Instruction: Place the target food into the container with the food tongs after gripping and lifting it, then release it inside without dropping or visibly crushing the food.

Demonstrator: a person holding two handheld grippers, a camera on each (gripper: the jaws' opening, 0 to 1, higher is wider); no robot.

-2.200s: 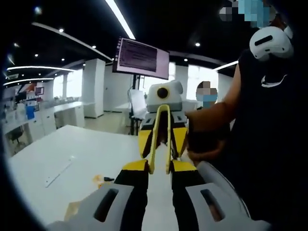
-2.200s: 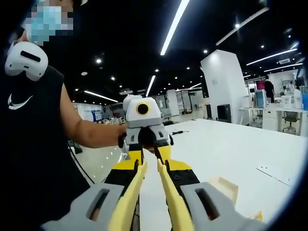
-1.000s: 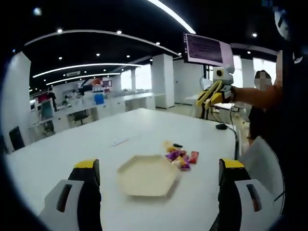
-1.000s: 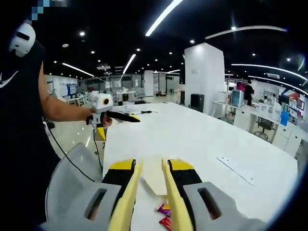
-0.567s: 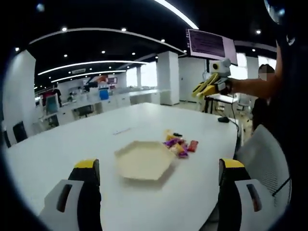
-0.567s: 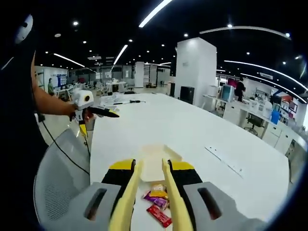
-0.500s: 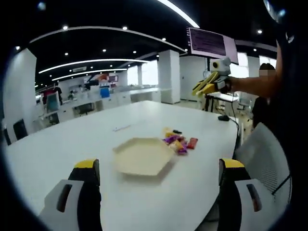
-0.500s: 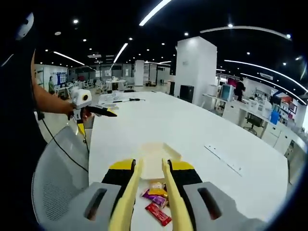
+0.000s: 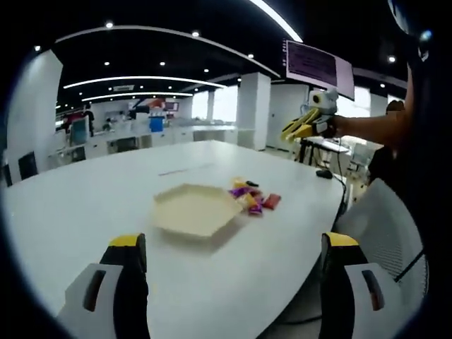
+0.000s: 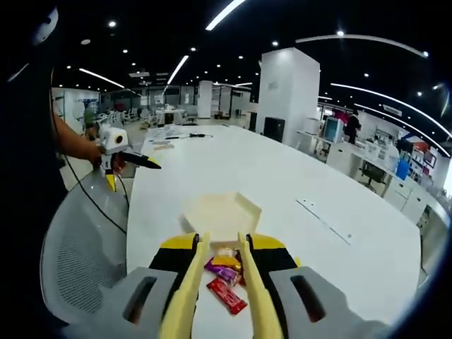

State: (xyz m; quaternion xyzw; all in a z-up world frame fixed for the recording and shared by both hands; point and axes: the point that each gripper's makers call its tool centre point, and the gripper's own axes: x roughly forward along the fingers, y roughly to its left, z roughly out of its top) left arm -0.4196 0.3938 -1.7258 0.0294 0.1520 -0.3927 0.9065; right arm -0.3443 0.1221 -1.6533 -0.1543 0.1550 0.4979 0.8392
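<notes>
The white table (image 9: 85,212) looks smooth with a soft sheen. Ahead of the left gripper's jaws, the cream hexagonal tray (image 9: 195,210) looks matt, like plastic. Between the yellow tongs (image 10: 215,296), which have a smooth plastic look, lie glossy foil-like snack wrappers (image 10: 224,279). The grey chair back (image 10: 74,258) is mesh fabric.

Left gripper (image 9: 229,272): grey moulded housings with slot-shaped holes, black jaws capped in yellow. Right gripper (image 10: 219,282): the same grey housings and black, yellow-capped jaws, with long pale yellow tong arms (image 10: 185,296) along them. The person (image 10: 28,176) wears a black sleeveless top, and a thin black cable (image 10: 95,212) trails from the left gripper.
</notes>
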